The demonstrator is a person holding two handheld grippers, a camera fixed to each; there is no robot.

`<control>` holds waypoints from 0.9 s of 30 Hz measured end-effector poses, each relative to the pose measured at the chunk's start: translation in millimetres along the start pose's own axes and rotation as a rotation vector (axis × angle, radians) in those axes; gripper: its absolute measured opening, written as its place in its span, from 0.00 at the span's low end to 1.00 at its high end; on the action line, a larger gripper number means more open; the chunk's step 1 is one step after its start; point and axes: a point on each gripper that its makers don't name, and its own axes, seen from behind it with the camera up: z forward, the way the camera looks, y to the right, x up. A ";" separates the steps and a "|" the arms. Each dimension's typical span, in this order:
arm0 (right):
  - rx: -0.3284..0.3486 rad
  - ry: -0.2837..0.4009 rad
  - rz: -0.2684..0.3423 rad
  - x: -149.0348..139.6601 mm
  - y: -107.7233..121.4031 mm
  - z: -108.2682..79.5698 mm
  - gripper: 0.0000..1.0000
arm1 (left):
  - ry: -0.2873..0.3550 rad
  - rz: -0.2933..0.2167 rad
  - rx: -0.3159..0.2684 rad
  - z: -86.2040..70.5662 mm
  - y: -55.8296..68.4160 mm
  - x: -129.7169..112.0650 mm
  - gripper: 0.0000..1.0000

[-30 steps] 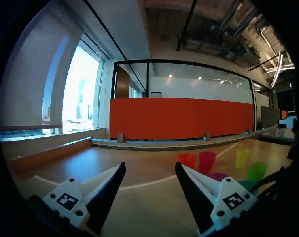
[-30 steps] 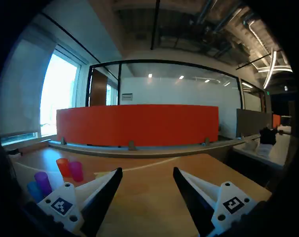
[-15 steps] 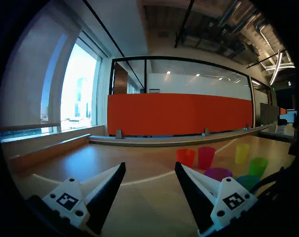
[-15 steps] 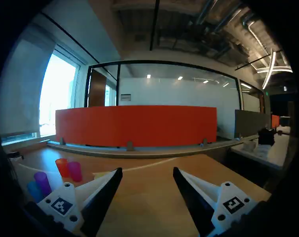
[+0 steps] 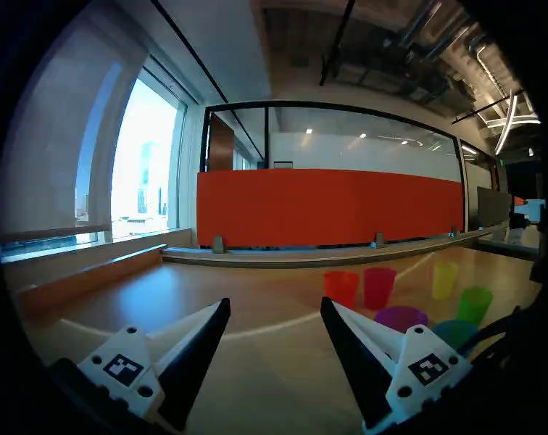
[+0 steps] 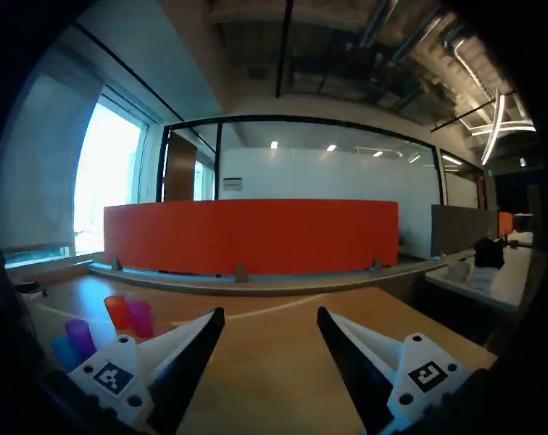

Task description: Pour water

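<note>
A red cup [image 5: 341, 288] and a pink cup [image 5: 379, 287] stand upright side by side on the wooden surface [image 5: 259, 290], right of the left gripper [image 5: 274, 301]. A yellow cup [image 5: 444, 280] stands farther right, and a green cup [image 5: 474, 304], a purple cup [image 5: 400, 317] and a teal cup [image 5: 454, 332] are nearer. Whether any holds water cannot be told. The left gripper's jaws gape wide and hold nothing. The right gripper [image 6: 270, 310] does likewise, with cups at its left. An orange partition [image 5: 325, 206] lines the far edge.
</note>
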 end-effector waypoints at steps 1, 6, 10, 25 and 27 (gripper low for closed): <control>0.001 0.006 -0.004 0.8 -0.6 -0.3 0.99 | 0.000 0.000 0.000 0.0 0.1 0.2 0.94; 0.012 0.023 -0.018 -0.3 -5.4 -1.3 0.99 | 0.000 0.000 0.000 0.1 0.0 0.7 1.00; 0.022 0.033 -0.004 -4.0 -7.4 -0.8 1.00 | 0.000 0.000 0.000 0.2 0.2 1.0 1.00; 0.004 0.021 0.044 -40.1 -7.9 7.2 0.99 | 0.000 0.000 0.000 0.1 0.9 0.7 1.00; 0.004 0.019 0.033 -44.5 -9.1 7.5 0.99 | 0.000 0.000 0.001 0.0 0.9 0.7 1.00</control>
